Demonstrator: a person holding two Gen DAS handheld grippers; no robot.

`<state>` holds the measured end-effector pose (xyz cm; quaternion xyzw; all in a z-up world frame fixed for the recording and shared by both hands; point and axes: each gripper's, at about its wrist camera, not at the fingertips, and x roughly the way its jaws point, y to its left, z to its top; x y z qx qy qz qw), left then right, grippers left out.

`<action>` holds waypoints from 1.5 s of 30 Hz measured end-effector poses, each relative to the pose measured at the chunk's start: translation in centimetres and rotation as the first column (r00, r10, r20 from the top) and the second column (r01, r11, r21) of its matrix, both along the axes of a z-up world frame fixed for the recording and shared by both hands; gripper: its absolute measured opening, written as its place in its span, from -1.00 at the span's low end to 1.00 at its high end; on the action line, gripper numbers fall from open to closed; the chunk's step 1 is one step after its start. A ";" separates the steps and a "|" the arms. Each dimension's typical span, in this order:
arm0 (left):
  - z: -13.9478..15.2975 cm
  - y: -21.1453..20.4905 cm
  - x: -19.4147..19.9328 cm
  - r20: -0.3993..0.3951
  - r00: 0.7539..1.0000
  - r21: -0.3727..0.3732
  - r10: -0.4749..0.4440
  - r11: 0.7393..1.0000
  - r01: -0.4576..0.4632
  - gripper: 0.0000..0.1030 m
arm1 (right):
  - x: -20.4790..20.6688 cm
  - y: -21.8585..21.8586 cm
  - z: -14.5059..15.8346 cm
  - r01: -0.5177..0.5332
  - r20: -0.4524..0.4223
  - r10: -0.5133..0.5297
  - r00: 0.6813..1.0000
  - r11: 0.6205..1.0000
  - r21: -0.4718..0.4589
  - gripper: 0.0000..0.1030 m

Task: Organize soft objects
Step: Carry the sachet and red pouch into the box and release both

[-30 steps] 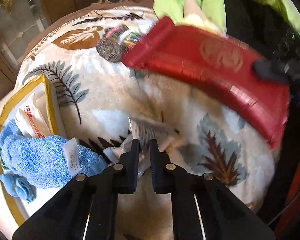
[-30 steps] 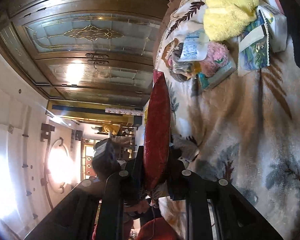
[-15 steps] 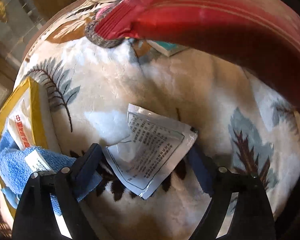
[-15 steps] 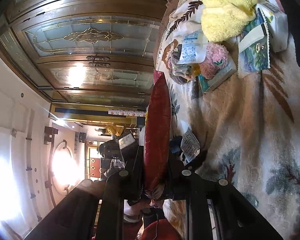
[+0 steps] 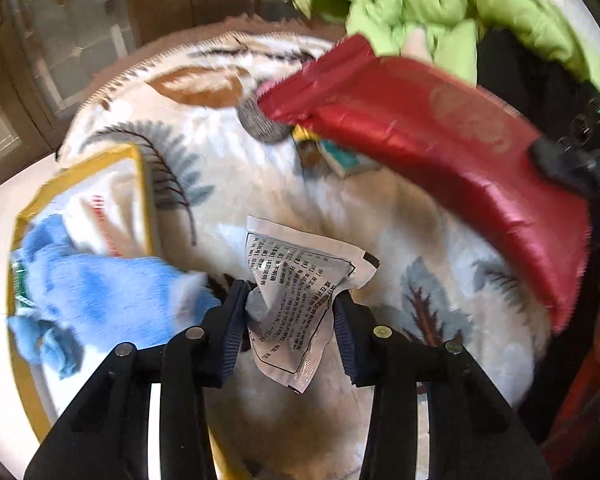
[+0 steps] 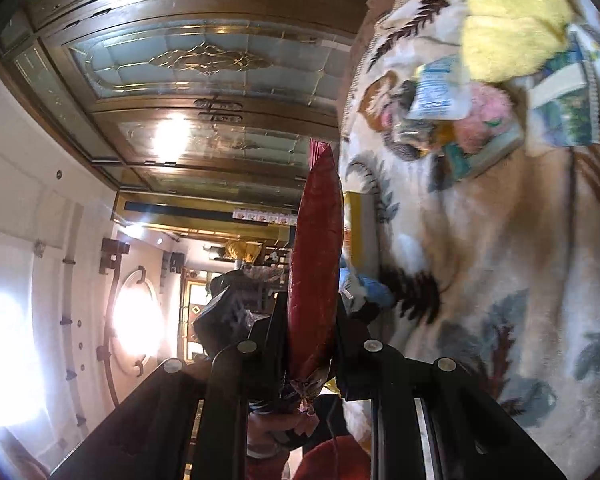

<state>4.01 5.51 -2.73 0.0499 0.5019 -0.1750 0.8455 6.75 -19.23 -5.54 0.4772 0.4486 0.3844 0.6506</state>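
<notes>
On my left, the blue towel [image 5: 96,292] lies in the yellow-rimmed tray [image 5: 142,184]. My left gripper [image 5: 290,312] stands spread around the white sachet [image 5: 300,280] on the blanket [image 5: 384,216]; my right gripper [image 6: 312,336] clamps the red pouch [image 6: 316,248].

The flat white foil sachet [image 5: 300,292] carries dense black printed text, too small and blurred to read.
</notes>
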 end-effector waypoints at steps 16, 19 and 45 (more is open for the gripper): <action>0.7 14.2 0.3 0.047 0.947 0.104 0.317 0.942 -0.320 -0.24 | 4.6 14.7 -0.5 -0.147 -0.036 0.145 0.989 0.988 -0.049 -0.63; -0.5 15.6 0.4 0.037 0.932 0.118 0.360 0.925 -0.362 -0.24 | 5.3 17.5 -1.3 -0.140 -0.051 0.135 0.989 0.986 -0.093 -0.62; -1.8 18.8 -0.4 0.042 0.863 0.079 0.503 0.859 -0.505 0.32 | -1.0 23.6 -0.2 -0.278 -0.025 0.335 0.942 0.736 -0.617 0.15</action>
